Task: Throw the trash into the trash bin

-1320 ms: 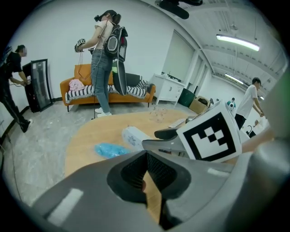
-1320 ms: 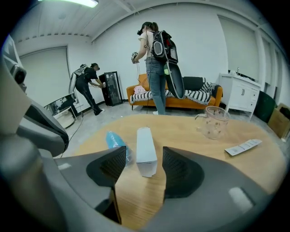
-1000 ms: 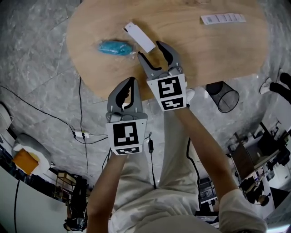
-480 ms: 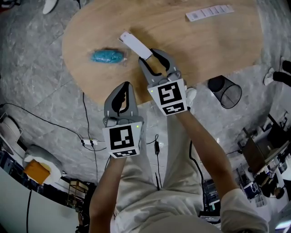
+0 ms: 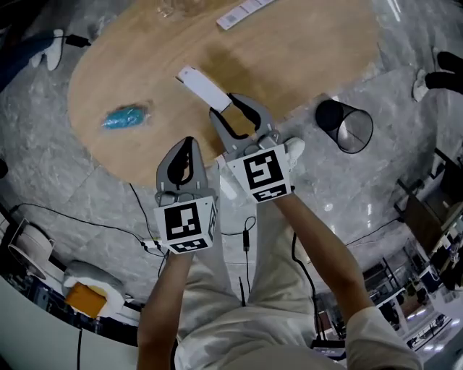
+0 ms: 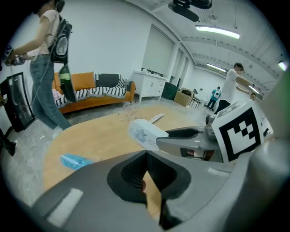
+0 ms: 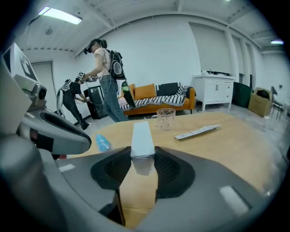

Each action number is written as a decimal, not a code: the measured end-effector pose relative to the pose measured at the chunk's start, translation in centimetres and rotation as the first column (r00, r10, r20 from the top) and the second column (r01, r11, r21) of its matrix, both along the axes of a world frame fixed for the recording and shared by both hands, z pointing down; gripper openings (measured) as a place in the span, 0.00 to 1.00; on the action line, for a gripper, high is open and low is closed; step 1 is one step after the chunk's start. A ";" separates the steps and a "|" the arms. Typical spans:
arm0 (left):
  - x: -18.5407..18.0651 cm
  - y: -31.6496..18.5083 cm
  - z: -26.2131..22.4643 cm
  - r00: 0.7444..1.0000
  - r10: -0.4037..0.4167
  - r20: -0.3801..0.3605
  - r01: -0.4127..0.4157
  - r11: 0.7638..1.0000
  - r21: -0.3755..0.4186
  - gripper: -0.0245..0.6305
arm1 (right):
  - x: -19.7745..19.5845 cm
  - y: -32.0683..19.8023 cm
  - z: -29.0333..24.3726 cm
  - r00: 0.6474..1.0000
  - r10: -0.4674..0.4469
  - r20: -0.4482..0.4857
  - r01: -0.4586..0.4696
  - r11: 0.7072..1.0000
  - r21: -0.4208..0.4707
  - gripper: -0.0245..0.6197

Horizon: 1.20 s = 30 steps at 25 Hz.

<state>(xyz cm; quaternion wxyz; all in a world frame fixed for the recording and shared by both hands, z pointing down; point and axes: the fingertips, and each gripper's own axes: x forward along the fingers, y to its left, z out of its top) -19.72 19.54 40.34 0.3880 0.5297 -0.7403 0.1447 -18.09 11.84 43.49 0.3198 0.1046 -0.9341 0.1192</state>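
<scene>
A long white box (image 5: 205,88) (image 7: 141,138) sticks out ahead of my right gripper (image 5: 226,105) (image 7: 142,156), whose jaws have just closed and now pinch its near end above the wooden table (image 5: 289,58). It also shows in the left gripper view as the white box (image 6: 144,134). My left gripper (image 5: 187,142) (image 6: 146,156) is shut with nothing in it, near the table's front edge. A blue wrapper (image 5: 123,117) (image 6: 74,159) lies on the table to the left. The black mesh trash bin (image 5: 346,126) stands on the floor to the right of the table.
A white paper strip (image 5: 242,12) (image 7: 198,132) and a clear plastic cup (image 7: 166,118) sit on the far part of the table. Cables (image 5: 137,209) trail over the grey stone floor. A person (image 7: 106,81) stands beyond the table by an orange sofa (image 7: 156,102).
The right jaws went from open around the box to shut on it. Both grippers drew back toward the table's near edge, the box coming along.
</scene>
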 end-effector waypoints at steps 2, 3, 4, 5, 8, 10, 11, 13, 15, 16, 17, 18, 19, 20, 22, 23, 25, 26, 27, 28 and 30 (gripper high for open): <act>1.7 -1.8 -0.2 0.999 0.040 0.002 -0.040 0.999 0.008 0.04 | 2.5 -1.5 -0.7 0.999 0.047 0.000 -0.047 0.999 0.006 0.32; 2.7 -2.7 -0.3 0.998 0.059 0.003 -0.059 0.998 0.010 0.04 | 3.9 -2.1 -1.1 0.997 0.072 0.002 -0.072 0.997 0.004 0.32; 3.7 -3.6 -0.3 0.997 0.076 0.003 -0.076 0.997 0.010 0.04 | 5.4 -2.7 -1.5 0.995 0.095 0.005 -0.095 0.995 0.000 0.32; 4.7 -4.6 -0.4 0.996 0.093 0.002 -0.093 0.996 0.011 0.04 | 6.8 -3.3 -1.9 0.993 0.116 0.009 -0.116 0.993 -0.004 0.32; 7.7 -7.7 -0.9 0.989 0.148 0.006 -0.148 0.989 0.023 0.04 | 10.7 -5.2 -2.7 0.986 0.165 0.024 -0.165 0.986 -0.005 0.32; 9.8 -9.6 -1.2 0.983 0.185 0.012 -0.185 0.982 0.033 0.04 | 13.1 -6.4 -2.9 0.981 0.194 0.027 -0.194 0.981 -0.002 0.32; 10.8 -10.5 -1.3 0.979 0.202 0.012 -0.202 0.979 0.038 0.04 | 14.3 -7.0 -2.9 0.977 0.212 0.025 -0.212 0.977 -0.001 0.32; 13.0 -12.0 -1.5 0.972 0.234 0.009 -0.234 0.971 0.043 0.04 | 16.8 -8.3 -2.9 0.968 0.252 0.020 -0.252 0.968 -0.002 0.32; 15.2 -13.3 -1.8 0.965 0.264 0.007 -0.264 0.964 0.045 0.04 | 19.1 -9.4 -2.9 0.958 0.287 0.018 -0.286 0.958 -0.007 0.32; 16.3 -14.0 -1.9 0.960 0.278 0.007 -0.278 0.959 0.046 0.04 | 20.2 -10.1 -3.0 0.953 0.302 0.019 -0.302 0.953 -0.006 0.32; 17.4 -14.6 -1.9 0.956 0.293 0.007 -0.293 0.955 0.047 0.04 | 21.3 -10.8 -3.1 0.948 0.317 0.020 -0.317 0.948 -0.003 0.32; 18.5 -15.3 -1.9 0.951 0.308 0.007 -0.308 0.950 0.048 0.04 | 22.5 -11.5 -3.2 0.942 0.334 0.021 -0.334 0.943 0.000 0.32; 19.5 -15.9 -1.8 0.947 0.322 0.006 -0.322 0.945 0.049 0.04 | 23.6 -12.2 -3.2 0.936 0.351 0.022 -0.351 0.936 0.003 0.32; 20.5 -16.4 -1.6 0.941 0.337 0.005 -0.337 0.940 0.048 0.04 | 24.8 -12.8 -3.1 0.929 0.368 0.022 -0.369 0.930 0.004 0.32; 22.5 -17.3 -1.2 0.930 0.369 0.003 -0.369 0.929 0.043 0.04 | 27.1 -13.9 -2.8 0.914 0.404 0.019 -0.404 0.915 0.002 0.32; 23.5 -17.7 -1.0 0.922 0.386 0.002 -0.386 0.922 0.041 0.04 | 28.3 -14.4 -2.6 0.905 0.425 0.017 -0.425 0.905 0.000 0.32; 25.5 -18.6 -0.7 0.906 0.423 -0.001 -0.422 0.906 0.039 0.04 | 30.9 -15.3 -2.3 0.884 0.466 0.011 -0.466 0.885 0.001 0.32; 26.6 -19.0 -0.6 0.899 0.437 -0.001 -0.437 0.899 0.039 0.04 | 32.3 -15.7 -2.2 0.876 0.482 0.007 -0.482 0.876 0.004 0.32; 27.7 -19.4 -0.5 0.894 0.448 -0.001 -0.448 0.893 0.040 0.04 | 33.7 -16.1 -2.1 0.870 0.492 0.003 -0.492 0.870 0.009 0.32; 28.9 -19.8 -0.3 0.889 0.458 -0.002 -0.457 0.888 0.041 0.04 | 35.1 -16.5 -1.9 0.866 0.500 -0.002 -0.499 0.866 0.015 0.32; 31.3 -20.5 0.2 0.880 0.475 -0.008 -0.475 0.879 0.044 0.04 | 38.0 -17.2 -1.3 0.859 0.512 -0.013 -0.512 0.859 0.027 0.32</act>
